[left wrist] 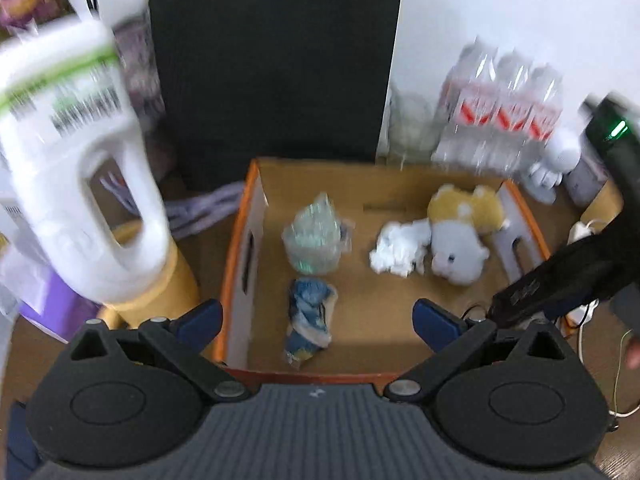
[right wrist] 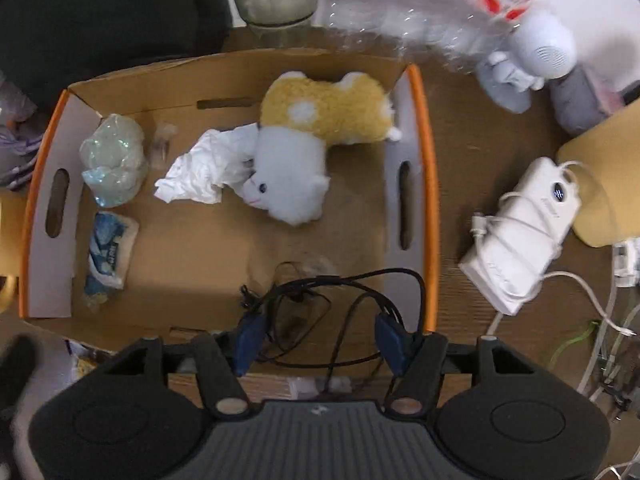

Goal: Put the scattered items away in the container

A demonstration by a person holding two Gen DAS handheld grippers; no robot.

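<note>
box (right wrist: 430,184) ctr frame | inside: plush toy (right wrist: 304,148), crumpled tissue (right wrist: 200,168), blue pkt (right wrist: 108,252) lower left, black cable (right wrist: 320,304) btm | right gripper (right wrist: 320,340) jaws apart over cable | left gripper (left wrist: 316,320) jaws apart, empty

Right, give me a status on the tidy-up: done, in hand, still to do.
Done: the plush toy, crumpled paper, clear plastic bag and blue packet lie inside the cardboard box.
In hand: the right gripper hangs open over the black cable in the box's near corner; the left gripper is open and empty.
Left: the white power bank and white bottle are still outside.
</note>
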